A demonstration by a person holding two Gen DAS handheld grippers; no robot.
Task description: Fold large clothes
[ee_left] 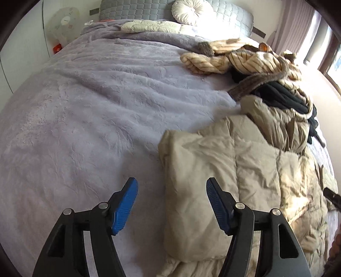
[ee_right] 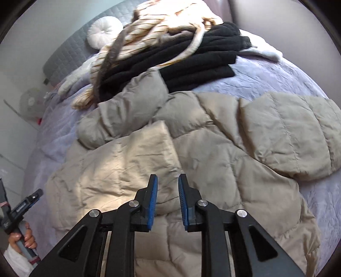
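Note:
A beige puffer jacket [ee_right: 213, 149] lies spread on the lilac bedspread [ee_left: 96, 95]. One sleeve is folded in over its body [ee_right: 132, 149]; the other sleeve [ee_right: 298, 136] lies out to the right. In the left wrist view the jacket [ee_left: 223, 170] lies to the right. My left gripper [ee_left: 171, 196] is open and empty, hovering over the jacket's left edge. My right gripper [ee_right: 168, 191] is open with a narrow gap, empty, above the jacket's middle.
A folded black garment [ee_right: 191, 57] and a striped cream fur garment [ee_right: 162, 23] lie piled beyond the jacket. A round white cushion [ee_left: 191, 9] and a grey headboard [ee_left: 132, 8] are at the far end. A fan [ee_left: 64, 23] stands left of the bed.

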